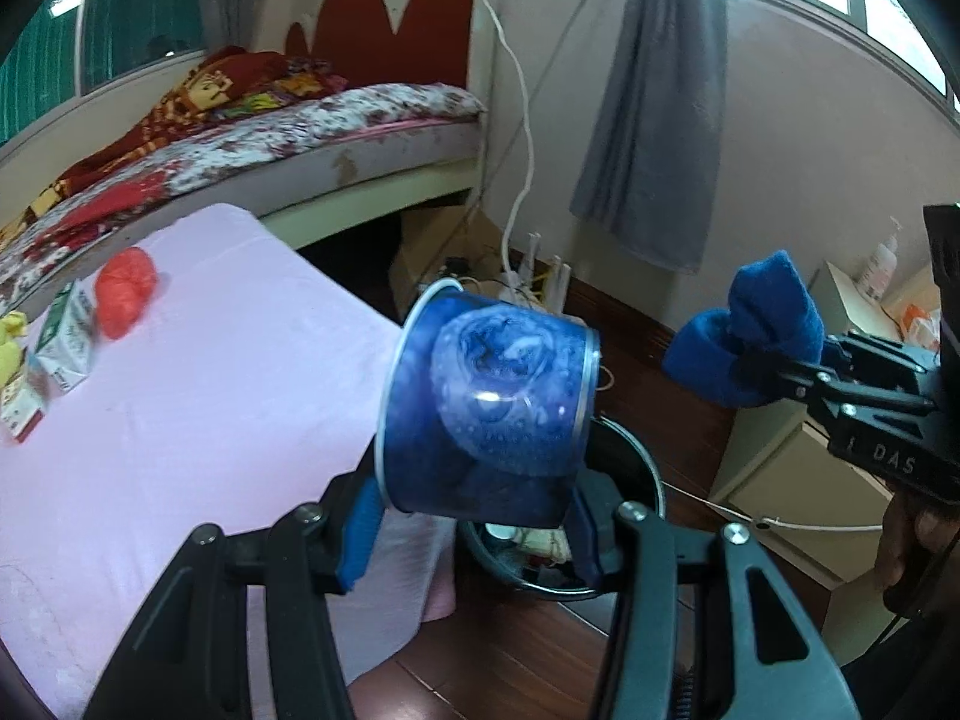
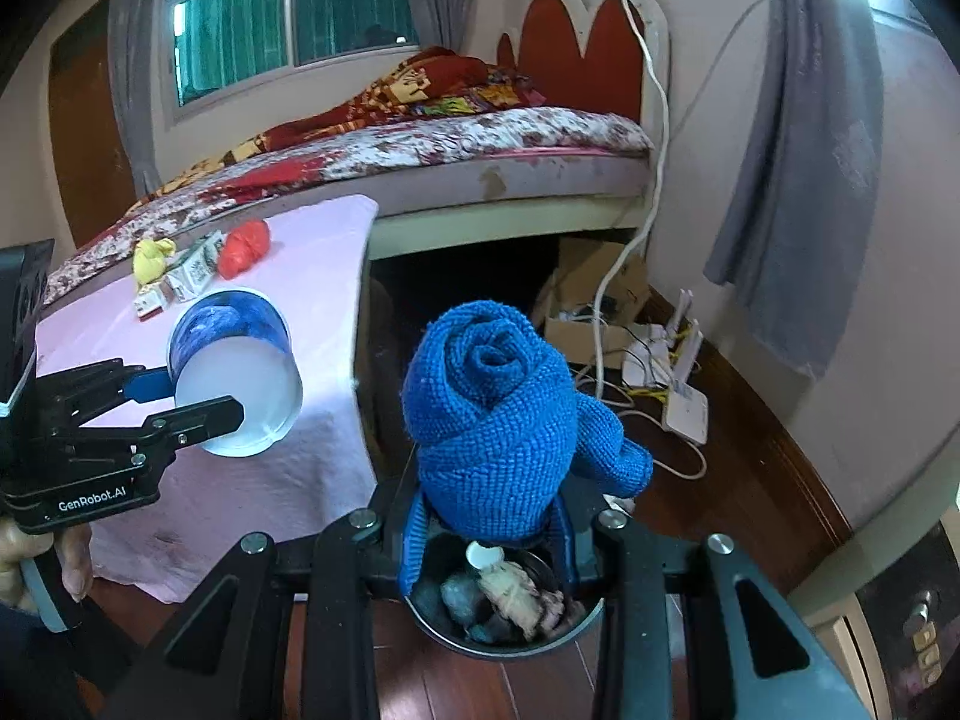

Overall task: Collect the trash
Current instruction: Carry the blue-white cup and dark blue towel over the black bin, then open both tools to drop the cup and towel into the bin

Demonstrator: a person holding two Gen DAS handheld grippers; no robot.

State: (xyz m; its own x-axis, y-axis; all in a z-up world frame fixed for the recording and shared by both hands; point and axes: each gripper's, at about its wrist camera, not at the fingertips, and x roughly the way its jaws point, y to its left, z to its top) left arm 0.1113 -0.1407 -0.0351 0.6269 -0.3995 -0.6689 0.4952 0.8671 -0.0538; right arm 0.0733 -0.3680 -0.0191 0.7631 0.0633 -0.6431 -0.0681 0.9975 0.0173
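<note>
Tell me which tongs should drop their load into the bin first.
Probably the right tongs: their rolled blue cloth hangs directly above the open trash bin. The left tongs hold the blue cup over the pink table, off to the side.

cup (image 1: 486, 414): blue swirl pattern, white inside
cloth (image 2: 492, 420): solid blue
tablecloth (image 1: 210, 390): pale pink
bag (image 1: 125, 291): orange-red
bedsheet (image 2: 480, 138): red-white floral
</note>
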